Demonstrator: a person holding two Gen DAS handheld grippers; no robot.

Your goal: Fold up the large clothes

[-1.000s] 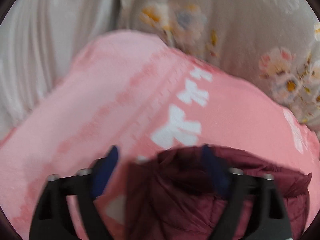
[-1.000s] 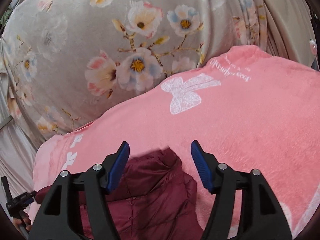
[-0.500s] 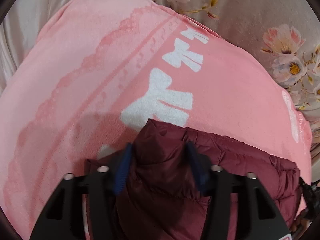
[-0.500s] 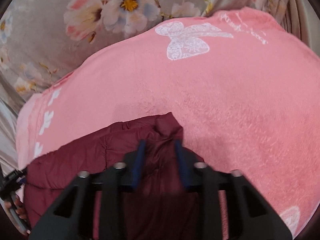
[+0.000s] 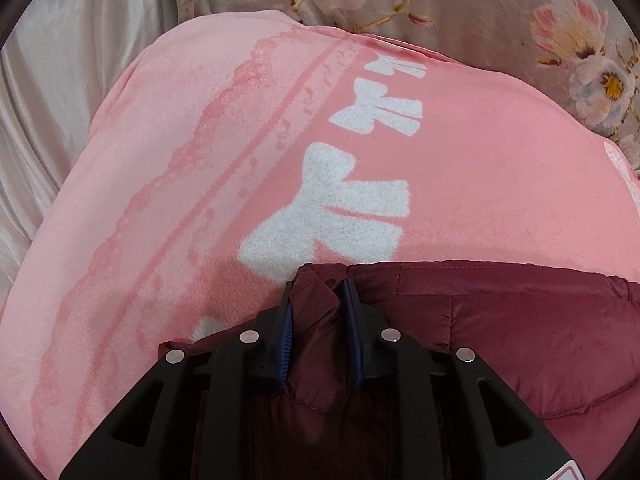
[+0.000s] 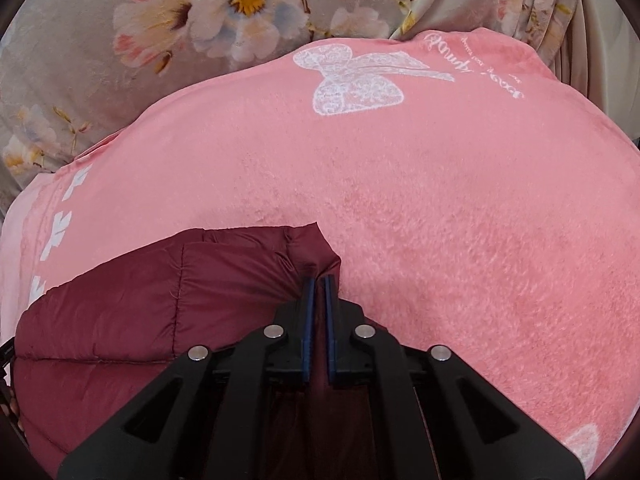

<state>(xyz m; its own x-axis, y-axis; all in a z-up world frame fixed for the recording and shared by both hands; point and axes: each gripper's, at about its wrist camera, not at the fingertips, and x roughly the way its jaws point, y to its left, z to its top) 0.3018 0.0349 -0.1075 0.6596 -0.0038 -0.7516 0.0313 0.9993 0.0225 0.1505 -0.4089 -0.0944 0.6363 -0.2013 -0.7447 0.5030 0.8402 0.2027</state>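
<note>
A dark red quilted jacket (image 5: 520, 328) lies on a pink fleece blanket (image 5: 180, 200) with white bows. My left gripper (image 5: 318, 292) is shut on the jacket's near-left corner, with a thick fold of fabric between its blue pads. In the right wrist view the jacket (image 6: 140, 304) fills the lower left. My right gripper (image 6: 318, 280) is shut on the jacket's right corner, its pads nearly touching on a thin fold.
The pink blanket (image 6: 460, 220) lies over a grey floral bedspread (image 6: 100, 60), also at the top of the left wrist view (image 5: 500, 12). Pale satin fabric (image 5: 60, 80) hangs at the left.
Both grippers were open above the jacket a second ago. They came down onto its corners and closed on the fabric; the jacket edge now runs taut between them.
</note>
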